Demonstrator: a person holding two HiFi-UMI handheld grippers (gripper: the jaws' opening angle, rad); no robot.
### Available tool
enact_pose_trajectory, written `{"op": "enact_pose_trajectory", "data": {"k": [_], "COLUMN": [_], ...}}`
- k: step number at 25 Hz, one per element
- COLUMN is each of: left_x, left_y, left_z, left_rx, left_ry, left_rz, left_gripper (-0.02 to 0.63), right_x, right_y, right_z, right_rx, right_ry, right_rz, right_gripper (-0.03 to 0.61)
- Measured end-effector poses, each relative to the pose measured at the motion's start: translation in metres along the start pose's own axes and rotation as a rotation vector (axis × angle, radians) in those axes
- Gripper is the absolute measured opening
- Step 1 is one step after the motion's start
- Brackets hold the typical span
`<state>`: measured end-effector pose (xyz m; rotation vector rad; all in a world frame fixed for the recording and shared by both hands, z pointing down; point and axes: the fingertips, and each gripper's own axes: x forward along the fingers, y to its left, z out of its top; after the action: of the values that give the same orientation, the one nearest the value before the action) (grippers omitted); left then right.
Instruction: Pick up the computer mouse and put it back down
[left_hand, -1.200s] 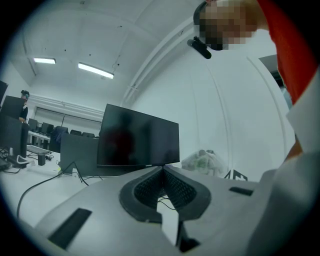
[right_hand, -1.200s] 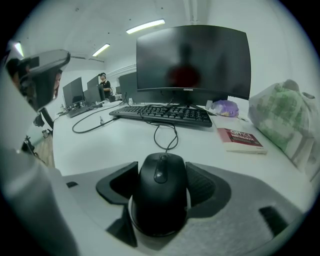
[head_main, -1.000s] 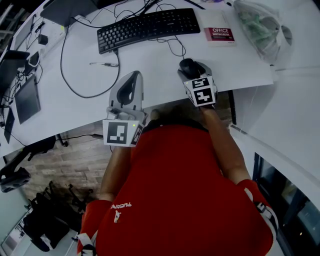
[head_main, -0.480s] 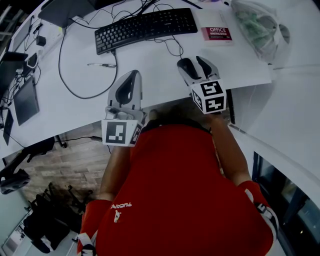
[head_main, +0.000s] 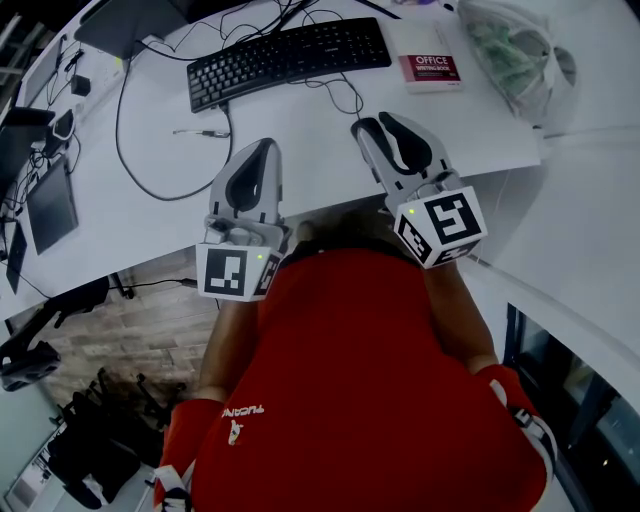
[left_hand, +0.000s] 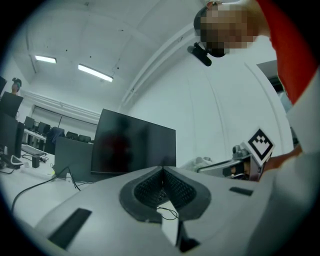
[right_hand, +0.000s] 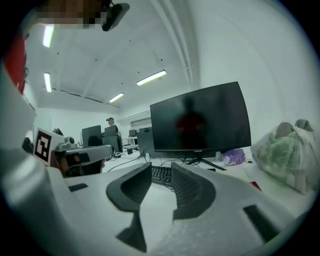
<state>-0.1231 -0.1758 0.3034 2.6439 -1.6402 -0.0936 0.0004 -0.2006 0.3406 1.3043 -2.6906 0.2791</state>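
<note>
Head view, one o'clock: raise right gripper (head_main: 378, 122), jaws narrowing on nothing, clear of cable (head_main: 350, 100), leaving computer mouse apparently hidden beneath on desk (head_main: 300, 115); hold left gripper (head_main: 267, 146), shut empty, at eleven.

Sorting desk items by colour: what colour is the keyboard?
Black. The keyboard shows best in the head view.

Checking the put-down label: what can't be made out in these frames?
- Computer mouse: in no view. In the head view the right gripper, jaws closing with nothing between them, covers the desk below it. The right gripper view shows only the keyboard beyond its jaws.
- Booklet small print: head view, too small.
- Plastic bag contents: head view, blurred through the film.
</note>
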Motion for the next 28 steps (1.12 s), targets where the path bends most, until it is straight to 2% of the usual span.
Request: {"op": "enact_pose_trajectory", "data": {"k": [3, 8, 28], "left_x": [-0.001, -0.003, -0.013], "left_y": [-0.002, -0.006, -0.023], "left_z": [0.005, 0.012, 0.016], "left_rx": [0.000, -0.002, 0.000], "left_ry": [-0.011, -0.024, -0.037], "left_rz": [-0.004, -0.012, -0.035], "left_gripper": [0.011, 0.011, 0.011], "right_x": [-0.007, -0.013, -0.029], "right_y": [0.010, 0.023, 0.035], "right_z": [0.015, 0.024, 0.021], "right_rx": [-0.013, -0.043, -0.084], "right_ry": [-0.052, -0.093, -0.131], "right_rz": [0.023, 0.040, 0.019], "right_gripper": [0.068, 0.006, 0.005]}}
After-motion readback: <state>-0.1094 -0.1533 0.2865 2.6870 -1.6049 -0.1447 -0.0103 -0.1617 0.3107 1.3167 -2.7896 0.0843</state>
